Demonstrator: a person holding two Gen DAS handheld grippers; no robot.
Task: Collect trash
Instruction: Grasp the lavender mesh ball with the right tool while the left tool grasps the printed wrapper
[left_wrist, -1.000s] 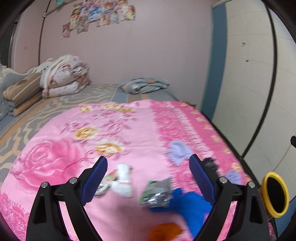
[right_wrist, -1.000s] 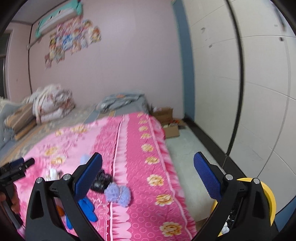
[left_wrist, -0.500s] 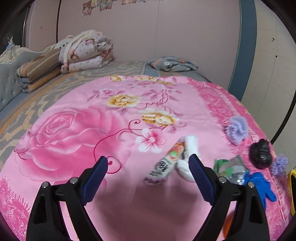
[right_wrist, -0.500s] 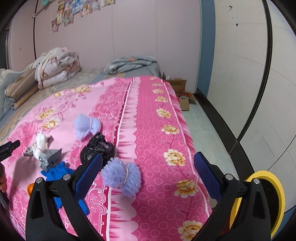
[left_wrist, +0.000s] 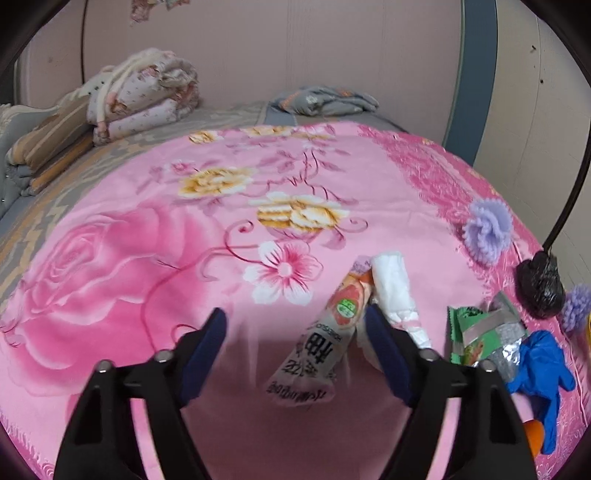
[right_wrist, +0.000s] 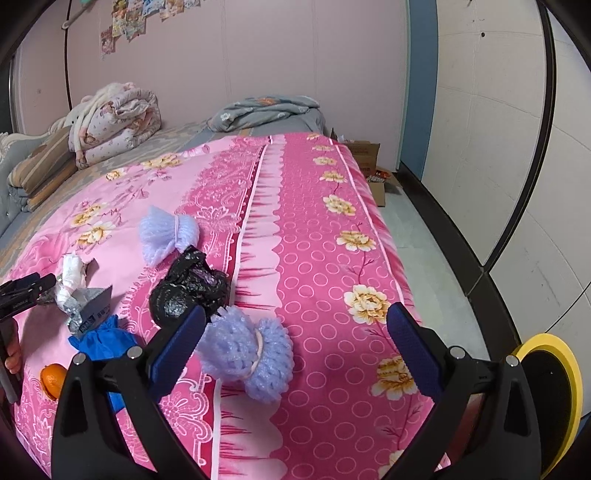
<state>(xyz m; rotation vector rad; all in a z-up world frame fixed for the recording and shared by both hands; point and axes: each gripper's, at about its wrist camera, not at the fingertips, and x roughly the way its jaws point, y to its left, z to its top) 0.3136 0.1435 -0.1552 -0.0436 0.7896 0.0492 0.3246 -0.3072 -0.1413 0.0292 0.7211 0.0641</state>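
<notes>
nothing looks collected so far, as i judge it: all the trash i can see lies loose on the pink floral blanket (left_wrist: 155, 266). in my left view the snack wrapper (left_wrist: 325, 339) sits low and right of centre, inside the spread of my left claw (left_wrist: 295, 341), whose jaws stand wide apart and grip nothing; its right finger is just beside, perhaps touching, the white crumpled tissue (left_wrist: 393, 291). further right lie the green foil packet (left_wrist: 480, 332), the blue glove (left_wrist: 543, 369) at the lower right, the black plastic bag (left_wrist: 539, 288) at the right edge, and a purple foam net (left_wrist: 487, 230) above it. in my right view, my right claw (right_wrist: 293, 345) is also wide open and empty, with another purple foam net (right_wrist: 247, 354) between its fingers near the lower centre. an orange (right_wrist: 53, 378) rests at the lower left; i can't say whether it counts as trash. the yellow-rimmed bin (right_wrist: 554, 369) stands on the floor at the lower right, beside the bed, its inside not visible. every piece is left to do, the wrapper likely first.
</notes>
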